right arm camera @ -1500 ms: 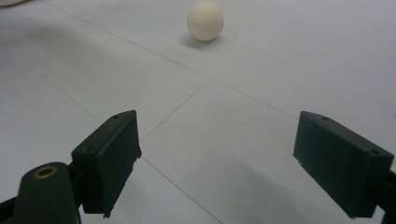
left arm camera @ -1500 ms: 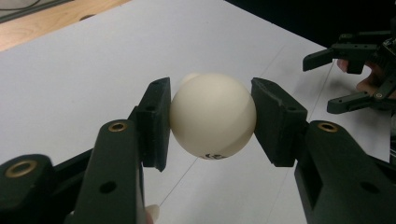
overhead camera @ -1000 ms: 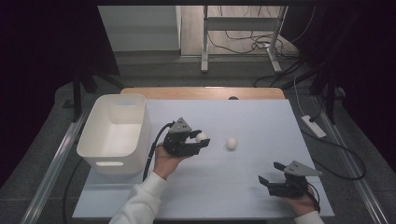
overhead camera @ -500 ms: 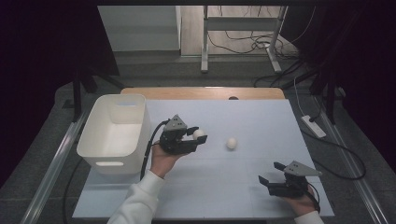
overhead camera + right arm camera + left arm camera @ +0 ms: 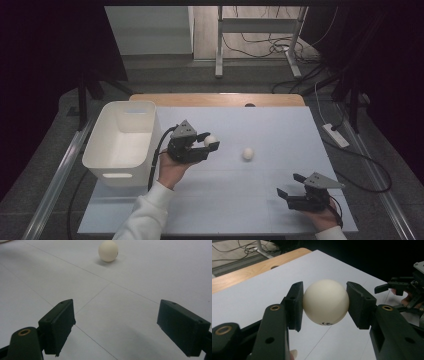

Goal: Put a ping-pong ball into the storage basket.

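Note:
My left gripper (image 5: 212, 141) is shut on a white ball (image 5: 210, 140), held above the white table just right of the bin. In the left gripper view the ball (image 5: 326, 302) sits squarely between both black pads (image 5: 296, 305). A second white ball (image 5: 248, 153) lies loose on the table to the right of the held one; it also lies ahead in the right gripper view (image 5: 108, 250). My right gripper (image 5: 290, 185) rests low at the table's front right, jaws open and pointing left, nothing between them (image 5: 116, 328).
A white plastic bin (image 5: 122, 141) stands at the table's left side, beside my left hand. A wooden strip (image 5: 220, 99) runs along the far edge of the table (image 5: 260, 200). Cables and a power strip (image 5: 335, 135) lie on the floor to the right.
My left gripper, carrying its ball, has drifted slightly left toward the bin and risen a little. The right gripper and the loose ball stay put.

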Tool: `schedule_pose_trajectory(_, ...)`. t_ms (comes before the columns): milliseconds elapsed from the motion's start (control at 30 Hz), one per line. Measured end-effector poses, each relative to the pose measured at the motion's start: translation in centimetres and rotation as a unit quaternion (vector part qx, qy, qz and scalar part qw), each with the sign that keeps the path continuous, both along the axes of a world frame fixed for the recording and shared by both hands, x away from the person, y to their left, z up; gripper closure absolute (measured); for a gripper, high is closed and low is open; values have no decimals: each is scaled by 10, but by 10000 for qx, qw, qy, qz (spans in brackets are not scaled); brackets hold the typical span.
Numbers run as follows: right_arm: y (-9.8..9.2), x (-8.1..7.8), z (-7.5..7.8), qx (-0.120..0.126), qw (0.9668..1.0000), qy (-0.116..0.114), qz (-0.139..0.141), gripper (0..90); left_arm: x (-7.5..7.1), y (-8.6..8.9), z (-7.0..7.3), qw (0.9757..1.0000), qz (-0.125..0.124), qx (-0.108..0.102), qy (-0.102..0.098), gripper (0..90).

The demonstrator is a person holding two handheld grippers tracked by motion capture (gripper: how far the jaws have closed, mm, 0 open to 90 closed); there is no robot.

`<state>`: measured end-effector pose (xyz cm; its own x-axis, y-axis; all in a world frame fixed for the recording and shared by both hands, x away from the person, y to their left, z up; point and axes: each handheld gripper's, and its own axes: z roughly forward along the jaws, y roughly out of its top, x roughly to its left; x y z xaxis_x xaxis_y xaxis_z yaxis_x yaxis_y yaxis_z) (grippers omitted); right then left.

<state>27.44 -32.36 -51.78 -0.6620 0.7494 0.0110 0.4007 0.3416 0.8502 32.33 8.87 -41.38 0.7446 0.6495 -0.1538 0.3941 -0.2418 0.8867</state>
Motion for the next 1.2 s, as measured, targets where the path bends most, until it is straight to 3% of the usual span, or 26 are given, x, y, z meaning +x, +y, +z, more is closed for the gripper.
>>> schedule_pose_trajectory(1200,-1,0,1,-1,10000,-18,-51,146,-1,24,19,9990,322,-179,-267,506)
